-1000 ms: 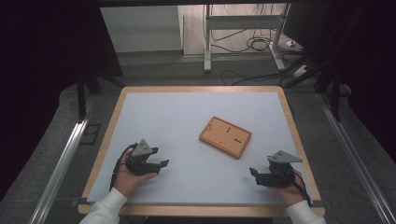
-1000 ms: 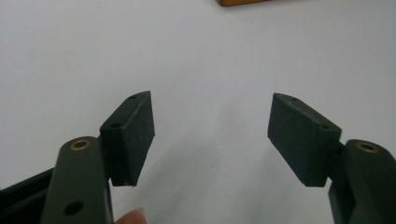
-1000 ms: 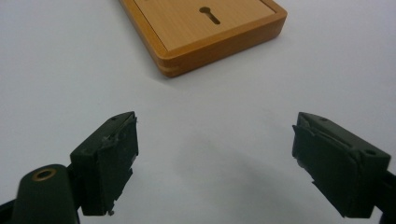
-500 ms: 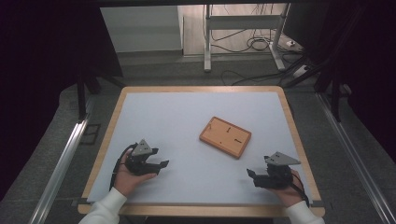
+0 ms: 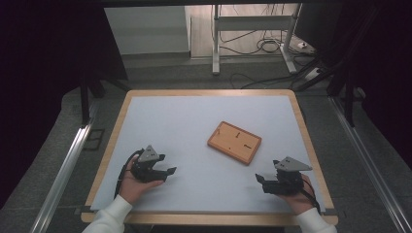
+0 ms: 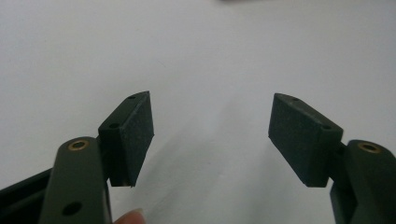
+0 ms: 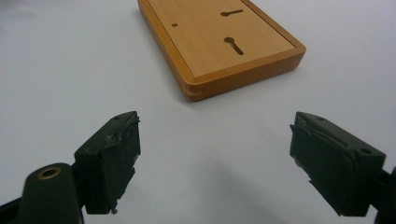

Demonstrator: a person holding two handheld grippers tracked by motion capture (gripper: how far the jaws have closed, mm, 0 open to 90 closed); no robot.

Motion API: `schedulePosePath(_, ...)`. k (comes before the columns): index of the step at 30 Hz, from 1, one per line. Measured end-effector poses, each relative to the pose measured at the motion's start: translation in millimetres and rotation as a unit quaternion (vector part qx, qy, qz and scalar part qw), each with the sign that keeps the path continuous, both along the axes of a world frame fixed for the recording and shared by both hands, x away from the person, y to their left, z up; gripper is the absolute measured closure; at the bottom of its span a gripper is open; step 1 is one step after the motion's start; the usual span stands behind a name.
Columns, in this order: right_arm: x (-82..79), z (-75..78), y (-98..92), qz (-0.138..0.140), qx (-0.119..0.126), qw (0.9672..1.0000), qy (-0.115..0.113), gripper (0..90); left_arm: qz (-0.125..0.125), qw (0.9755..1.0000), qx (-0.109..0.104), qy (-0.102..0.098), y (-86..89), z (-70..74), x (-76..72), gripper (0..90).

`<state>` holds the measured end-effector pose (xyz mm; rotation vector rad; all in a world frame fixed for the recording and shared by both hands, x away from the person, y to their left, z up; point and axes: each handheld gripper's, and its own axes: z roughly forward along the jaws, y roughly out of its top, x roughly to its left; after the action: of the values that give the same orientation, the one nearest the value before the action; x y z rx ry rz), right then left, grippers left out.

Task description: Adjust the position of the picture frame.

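White tabletop (image 5: 194, 126) – wooden board (image 5: 234, 142) | both tools released | dim room, cables perhaps

wooden board (image 5: 234, 142) lies on the table (image 5: 194, 121), right of centre.

Evenly lit from overhead across the pale white-topped desk (image 5: 194, 126), with deep darkness at both sides of the high view. Soft, faint shadows beneath the flat rectangular wooden board (image 7: 219, 42) and between the jaws in both gripper views. No glare. Slightly soft and grainy throughout; nearest jaw parts blurred, far desk surface washed to featureless grey-white.
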<state>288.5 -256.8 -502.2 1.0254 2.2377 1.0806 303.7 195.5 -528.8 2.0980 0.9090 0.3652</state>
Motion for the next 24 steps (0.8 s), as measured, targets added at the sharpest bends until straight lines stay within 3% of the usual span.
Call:
schedulePosePath(5,2.7,3.8,4.2,-0.003,0.013,0.9999,-0.004,15.4,0.000,1.0000,0.001,0.000,0.0,-0.3,0.3,30.4)
schedulePosePath(9,5.6,5.2,9.5,-0.001,0.001,0.9999,-0.013,15.2,-0.002,1.0000,0.001,0.002,-0.6,-0.8,0.5,30.3)
schedulePosePath(24,28.3,20.0,31.1,-0.004,0.007,1.0000,-0.004,17.5,-0.005,0.9999,0.000,0.010,-1.2,-1.9,0.8,29.8)
